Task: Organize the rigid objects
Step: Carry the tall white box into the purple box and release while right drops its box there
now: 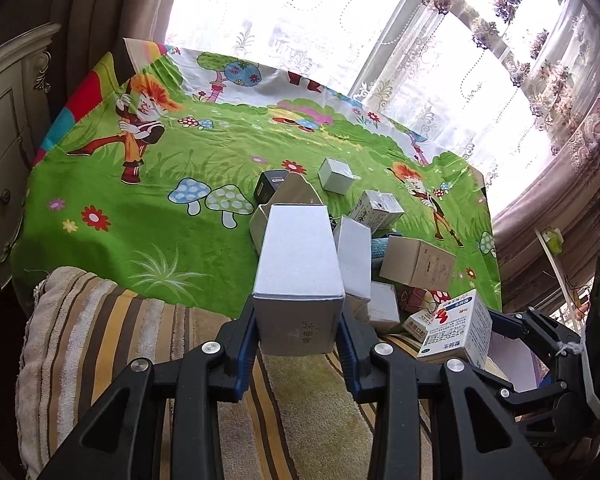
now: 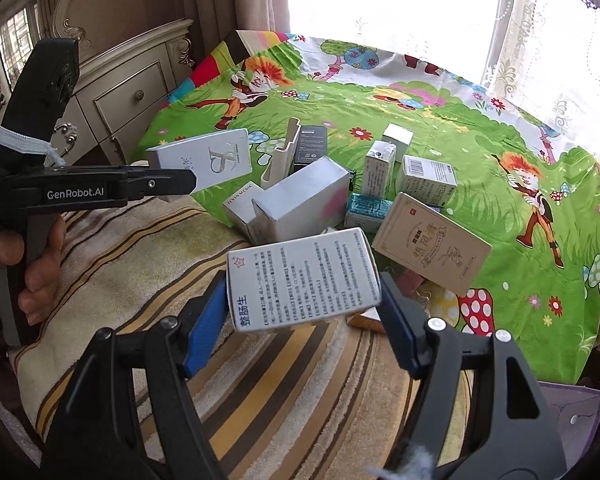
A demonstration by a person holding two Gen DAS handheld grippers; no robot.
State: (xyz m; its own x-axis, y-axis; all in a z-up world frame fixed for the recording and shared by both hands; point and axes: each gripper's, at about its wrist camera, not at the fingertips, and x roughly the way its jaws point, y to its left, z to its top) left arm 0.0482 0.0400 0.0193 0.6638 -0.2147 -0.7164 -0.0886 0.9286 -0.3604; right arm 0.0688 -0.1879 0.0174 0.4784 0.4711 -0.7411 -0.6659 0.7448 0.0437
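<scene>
Both grippers are loaded, and the job looks barely begun. The left gripper is clamped on a long silver-grey box, held clear of the surface, its far end pointing out over the jumble ahead. The right gripper has its blue pads closed against the ends of a white medicine box with printed text, lifted above the striped towel.

Beyond the right gripper lies the pile of boxes on the green cartoon cloth: a beige box just ahead and to the right leaning at an angle, a grey carton straight ahead, smaller ones tipped behind it, a dark box further back. Nothing there is lined up or stacked neatly.

My read: two boxes are picked, none visibly placed in order. No tidy row or sorted group shows anywhere. Nearly everything remains to be arranged, starting with setting these two down.
</scene>
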